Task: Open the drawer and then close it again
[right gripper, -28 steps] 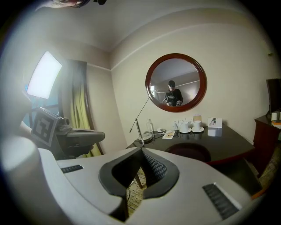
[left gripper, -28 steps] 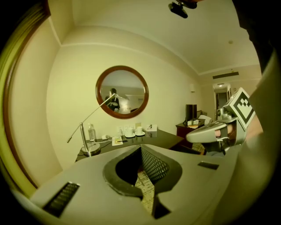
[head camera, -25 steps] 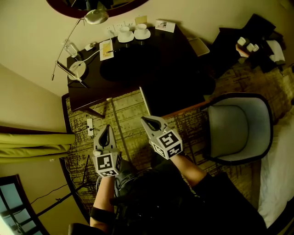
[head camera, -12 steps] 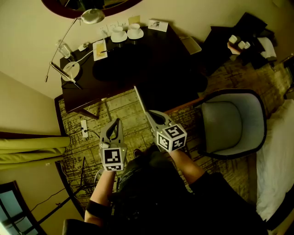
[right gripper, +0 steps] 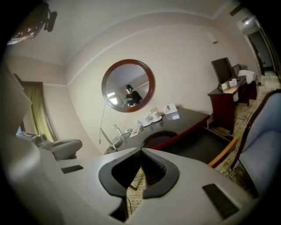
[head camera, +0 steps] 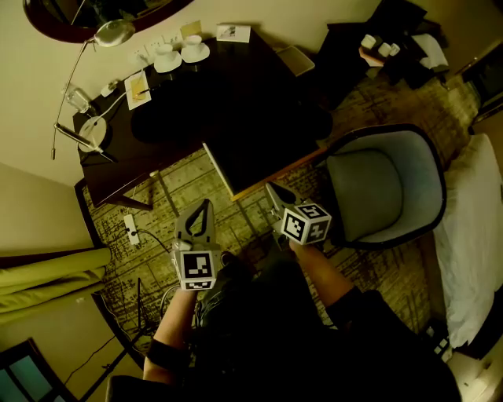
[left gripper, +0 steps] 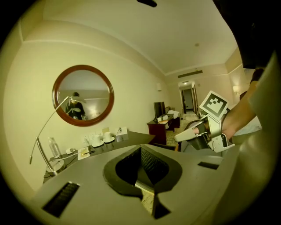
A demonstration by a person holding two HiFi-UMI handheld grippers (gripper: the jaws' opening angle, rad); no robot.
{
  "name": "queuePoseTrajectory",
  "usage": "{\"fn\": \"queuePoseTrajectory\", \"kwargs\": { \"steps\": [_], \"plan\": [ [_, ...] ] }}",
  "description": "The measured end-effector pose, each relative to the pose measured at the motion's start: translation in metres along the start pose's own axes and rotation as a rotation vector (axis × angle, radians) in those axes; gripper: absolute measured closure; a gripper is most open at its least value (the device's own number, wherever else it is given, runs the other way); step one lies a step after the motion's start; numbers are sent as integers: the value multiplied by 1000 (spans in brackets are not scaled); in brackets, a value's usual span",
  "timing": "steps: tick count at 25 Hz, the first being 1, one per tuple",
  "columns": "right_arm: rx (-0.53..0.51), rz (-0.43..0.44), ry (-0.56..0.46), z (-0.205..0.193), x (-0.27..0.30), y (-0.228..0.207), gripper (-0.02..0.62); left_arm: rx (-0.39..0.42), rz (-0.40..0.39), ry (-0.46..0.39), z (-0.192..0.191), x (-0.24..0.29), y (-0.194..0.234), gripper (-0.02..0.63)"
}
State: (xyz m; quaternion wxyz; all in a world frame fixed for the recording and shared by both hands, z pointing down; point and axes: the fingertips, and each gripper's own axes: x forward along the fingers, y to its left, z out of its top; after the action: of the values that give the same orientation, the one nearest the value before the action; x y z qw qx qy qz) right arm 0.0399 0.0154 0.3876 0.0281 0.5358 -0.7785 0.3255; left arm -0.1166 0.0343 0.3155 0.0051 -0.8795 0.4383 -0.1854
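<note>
Dark wooden table [head camera: 236,86] shows its drawer [head camera: 263,161] open mid-frame, so we'd bring left tool [head camera: 206,204] and right tool [head camera: 272,188], both closed and empty, squarely against its pale front edge.

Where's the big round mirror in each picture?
Head view: the mirror is at the top left edge, partly cut off.
Left gripper view: the mirror hangs on the wall, left of centre.
Right gripper view: the mirror hangs on the wall, near the middle.
Shared landmark: the white cups sit close to it in all three.
</note>
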Motion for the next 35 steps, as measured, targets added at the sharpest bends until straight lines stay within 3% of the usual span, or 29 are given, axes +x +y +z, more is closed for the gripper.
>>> {"fn": "queuePoseTrajectory", "kwargs": {
  "steps": [3,8,16,22,35],
  "plan": [
    [85,-43,-2,-8,-8,-43,592,34,-42,-5,1,23,-22,601],
    [243,-50,13,-23,-9,-114,592,-5,-32,22,0,64,-56,600],
    [342,-4,112,-52,-3,-210,594,71,-53,93,-7,149,-133,600],
    [460,24,113,-76,11,-278,594,99,-12,157,-9,212,-178,600],
    [509,95,216,-149,76,-361,594,103,-9,250,-85,311,-215,600]
  ]
}}
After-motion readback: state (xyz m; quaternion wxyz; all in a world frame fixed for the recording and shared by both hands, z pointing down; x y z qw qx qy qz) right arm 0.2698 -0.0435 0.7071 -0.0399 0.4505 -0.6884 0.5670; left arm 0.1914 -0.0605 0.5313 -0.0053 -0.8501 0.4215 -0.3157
